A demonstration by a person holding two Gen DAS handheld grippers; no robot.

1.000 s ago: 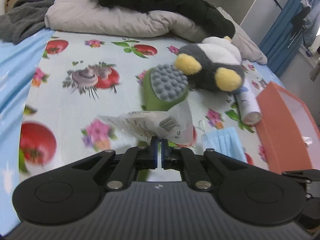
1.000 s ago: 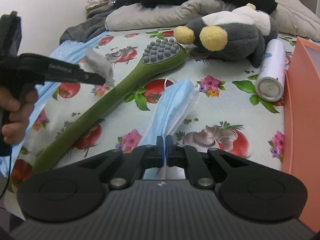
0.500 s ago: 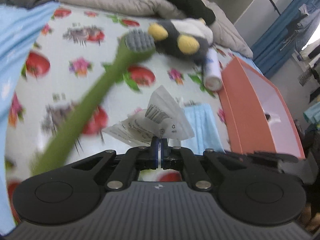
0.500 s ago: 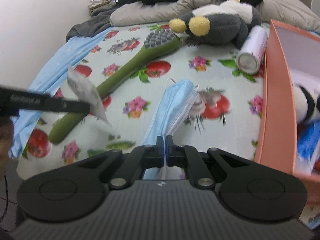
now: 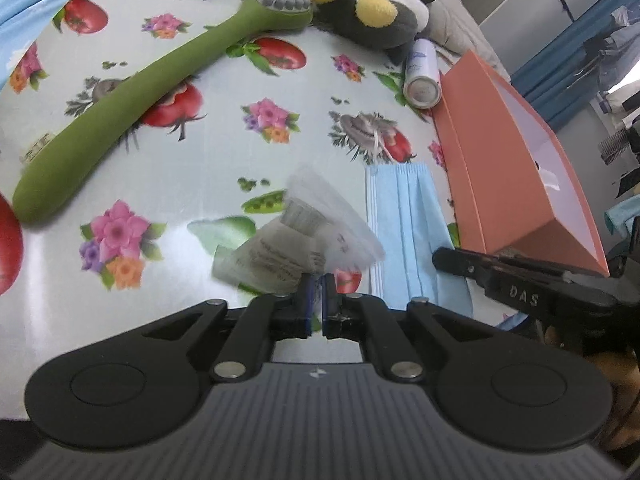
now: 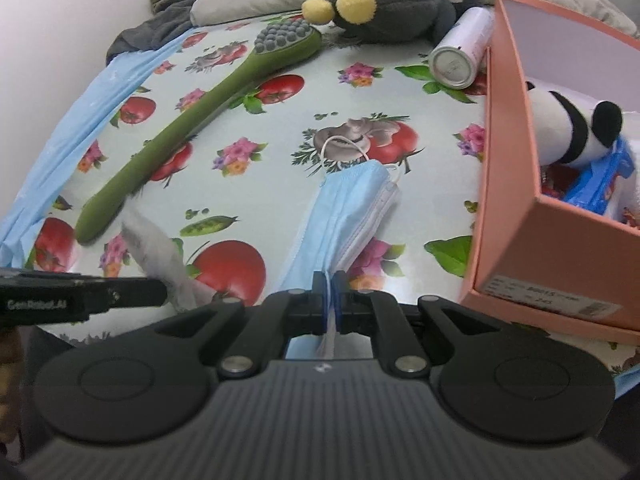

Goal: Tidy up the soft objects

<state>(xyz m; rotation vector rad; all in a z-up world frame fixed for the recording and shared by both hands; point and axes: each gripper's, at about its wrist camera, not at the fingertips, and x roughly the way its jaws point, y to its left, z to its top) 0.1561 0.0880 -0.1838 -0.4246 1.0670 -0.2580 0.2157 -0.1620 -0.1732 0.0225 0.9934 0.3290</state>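
My left gripper [image 5: 316, 284] is shut on a clear printed plastic wrapper [image 5: 304, 232], held just above the fruit-print cloth; it shows blurred in the right wrist view [image 6: 160, 252]. My right gripper [image 6: 330, 284] is shut on the near end of a blue face mask [image 6: 348, 216], which also shows in the left wrist view [image 5: 404, 220]. An orange box [image 6: 508, 184] at the right holds a panda plush [image 6: 572, 128] and a blue packet [image 6: 600, 180]. A grey plush with yellow feet [image 5: 368, 16] lies at the far side.
A long green massage brush [image 5: 132, 108] lies diagonally on the left. A white spray can [image 6: 460, 52] lies beside the box's far corner. Pillows and dark clothes are piled at the back. A blue sheet [image 6: 80, 120] edges the left side.
Both grippers have pulled back toward the near edge with their loads. The left one swung right, toward the orange box. The box interior with the panda plush has come into view.
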